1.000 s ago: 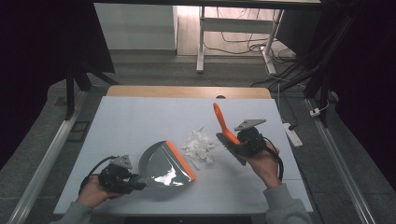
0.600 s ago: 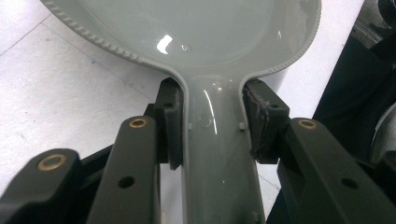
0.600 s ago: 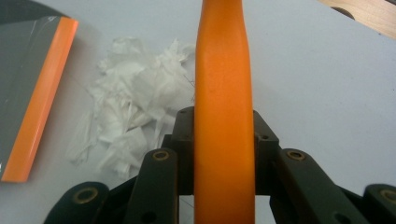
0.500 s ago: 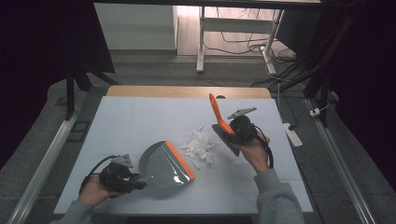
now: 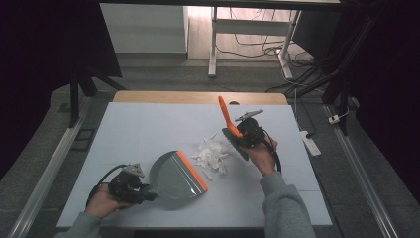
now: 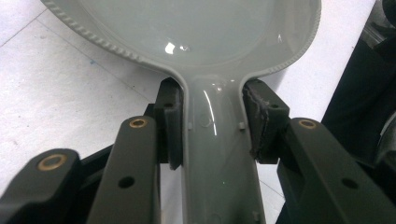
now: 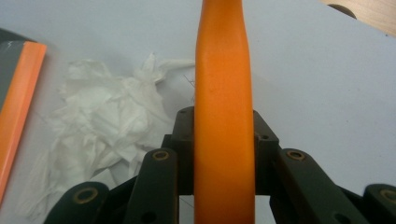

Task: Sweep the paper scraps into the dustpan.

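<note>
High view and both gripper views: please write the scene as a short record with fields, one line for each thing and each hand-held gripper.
table: white top, wooden far edge
dustpan: grey with orange lip, lying on the table, lip toward the paper
paper: crumpled white scraps, between dustpan lip and brush
brush: orange handle pointing up and away
left hand-held gripper: shut on the dustpan handle
right hand-held gripper: shut on the brush handle, right of the paper

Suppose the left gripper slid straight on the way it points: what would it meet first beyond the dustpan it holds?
Probably the crumpled tissue. The left gripper points along the dustpan towards that pile, just past the pan's orange lip; depth is uncertain.
</note>
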The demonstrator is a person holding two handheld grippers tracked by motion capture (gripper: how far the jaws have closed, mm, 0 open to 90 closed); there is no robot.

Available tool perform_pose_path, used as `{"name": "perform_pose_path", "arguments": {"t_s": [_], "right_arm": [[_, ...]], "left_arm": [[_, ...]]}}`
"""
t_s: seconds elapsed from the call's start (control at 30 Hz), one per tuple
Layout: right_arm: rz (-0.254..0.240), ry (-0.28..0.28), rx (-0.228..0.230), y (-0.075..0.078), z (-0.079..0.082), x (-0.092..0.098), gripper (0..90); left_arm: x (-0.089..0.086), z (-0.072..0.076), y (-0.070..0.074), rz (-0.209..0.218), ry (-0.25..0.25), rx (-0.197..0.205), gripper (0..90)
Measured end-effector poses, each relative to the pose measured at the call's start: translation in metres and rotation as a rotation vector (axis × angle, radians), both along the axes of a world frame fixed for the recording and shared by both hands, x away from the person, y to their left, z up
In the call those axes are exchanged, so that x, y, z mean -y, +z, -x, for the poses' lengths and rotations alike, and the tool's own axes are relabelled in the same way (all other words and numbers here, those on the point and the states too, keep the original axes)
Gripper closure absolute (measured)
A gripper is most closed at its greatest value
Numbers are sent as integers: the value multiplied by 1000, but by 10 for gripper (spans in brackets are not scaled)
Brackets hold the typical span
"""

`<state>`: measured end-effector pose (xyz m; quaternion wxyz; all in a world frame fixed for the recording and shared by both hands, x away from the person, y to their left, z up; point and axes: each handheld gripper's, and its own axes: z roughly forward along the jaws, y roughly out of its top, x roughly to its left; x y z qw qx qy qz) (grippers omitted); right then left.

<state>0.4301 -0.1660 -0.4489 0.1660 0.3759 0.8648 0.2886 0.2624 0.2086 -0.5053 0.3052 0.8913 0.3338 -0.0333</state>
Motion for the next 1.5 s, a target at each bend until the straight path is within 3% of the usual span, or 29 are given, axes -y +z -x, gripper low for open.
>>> {"name": "perform_pose_path", "arguments": {"t_s": [0.27,0.53,0.83,1.03,1.5], "right_arm": [[27,-13,-29,-13,-13,-9,702],[47,15,-44,-19,-19,-26,702],[74,58,-49,-23,-14,-41,702],[43,90,-69,-24,-8,-49,702],[45,143,-64,-24,4,-64,702]], "left_arm": [[0,-2,-1,8,-2,-12,613],[0,-4,-2,14,-4,-19,613],[-1,-5,-3,19,-2,-26,614],[-1,-6,-4,18,-3,-28,614],[-1,-6,-4,18,-2,-29,613]]}}
